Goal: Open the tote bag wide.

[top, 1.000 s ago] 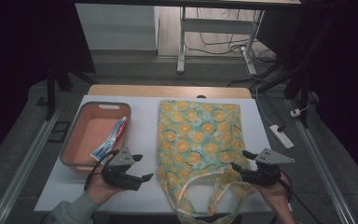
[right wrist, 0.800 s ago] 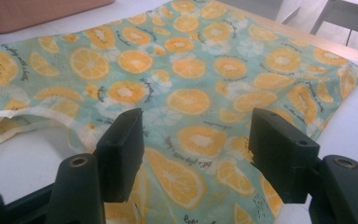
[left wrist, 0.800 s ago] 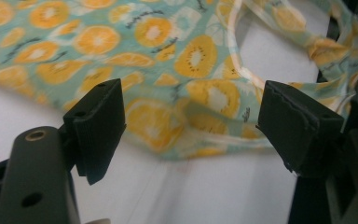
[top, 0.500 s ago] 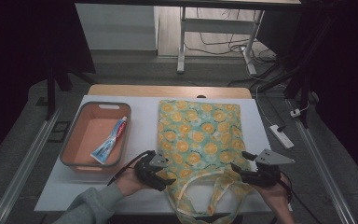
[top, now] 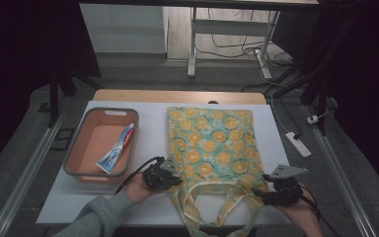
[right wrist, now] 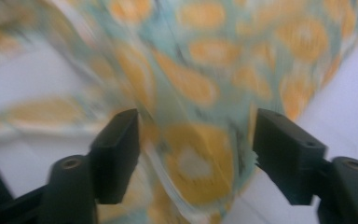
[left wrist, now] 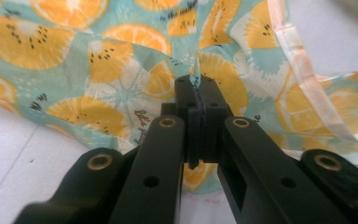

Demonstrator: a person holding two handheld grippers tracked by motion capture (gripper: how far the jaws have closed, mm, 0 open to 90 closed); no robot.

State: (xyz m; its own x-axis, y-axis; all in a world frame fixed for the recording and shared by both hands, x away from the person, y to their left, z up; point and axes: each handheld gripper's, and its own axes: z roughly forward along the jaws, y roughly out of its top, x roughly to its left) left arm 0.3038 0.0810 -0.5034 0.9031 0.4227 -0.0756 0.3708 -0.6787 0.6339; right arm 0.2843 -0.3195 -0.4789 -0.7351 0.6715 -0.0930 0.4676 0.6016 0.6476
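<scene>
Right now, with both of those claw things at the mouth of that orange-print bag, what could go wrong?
The left gripper has just been closing and pinches only a thin fold of the tote bag; lifting could let the cloth slip out. The right gripper has been closing too, but its pads do not yet press the bag's corner, so it may catch too little. The loose handles near the table edge could snag.

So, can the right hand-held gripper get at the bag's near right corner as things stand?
Probably yes. The right hand-held gripper sits at the tote bag's near right corner, jaws open, just closing a little, with fabric between them and nothing in the way. The left hand-held gripper is already shut on the opposite edge.
</scene>
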